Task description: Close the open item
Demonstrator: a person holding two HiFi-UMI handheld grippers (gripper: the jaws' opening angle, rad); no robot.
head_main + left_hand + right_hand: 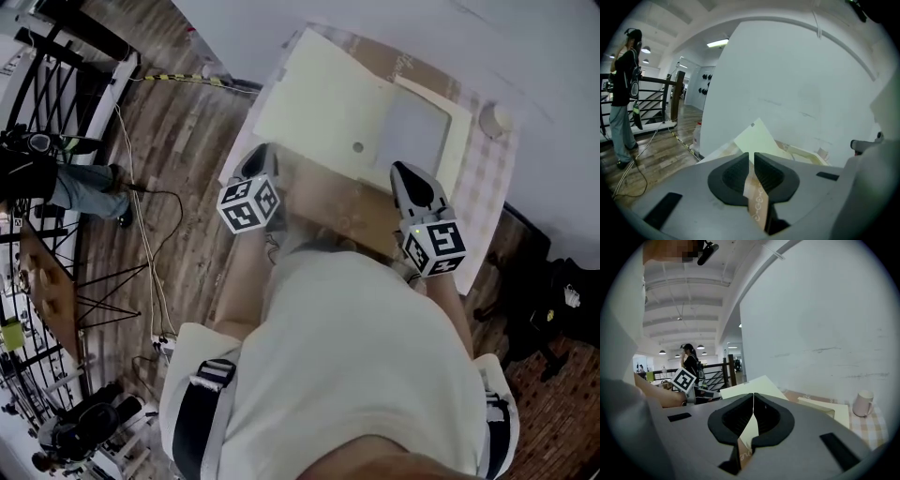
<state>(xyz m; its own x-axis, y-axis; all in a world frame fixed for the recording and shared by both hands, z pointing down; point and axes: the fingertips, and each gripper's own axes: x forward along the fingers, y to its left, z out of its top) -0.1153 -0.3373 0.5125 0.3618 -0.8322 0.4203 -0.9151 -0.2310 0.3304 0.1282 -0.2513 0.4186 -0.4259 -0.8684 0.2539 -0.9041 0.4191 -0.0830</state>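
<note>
Fingers (733,176): left gripper (751,157), right gripper (753,397) pinch flap (758,206) edge.

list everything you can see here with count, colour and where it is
tablecloth: one, pale checked, by the wall
box: one, cream, open on the tablecloth
lid: one, cream, brown patterned near edge, raised
mug: one, pale, far right corner
cables: a few, dark and pale, wood floor at left
bystander: one, dark top, by black railing
left gripper: grey, shut on lid
right gripper: grey, shut on lid
</note>
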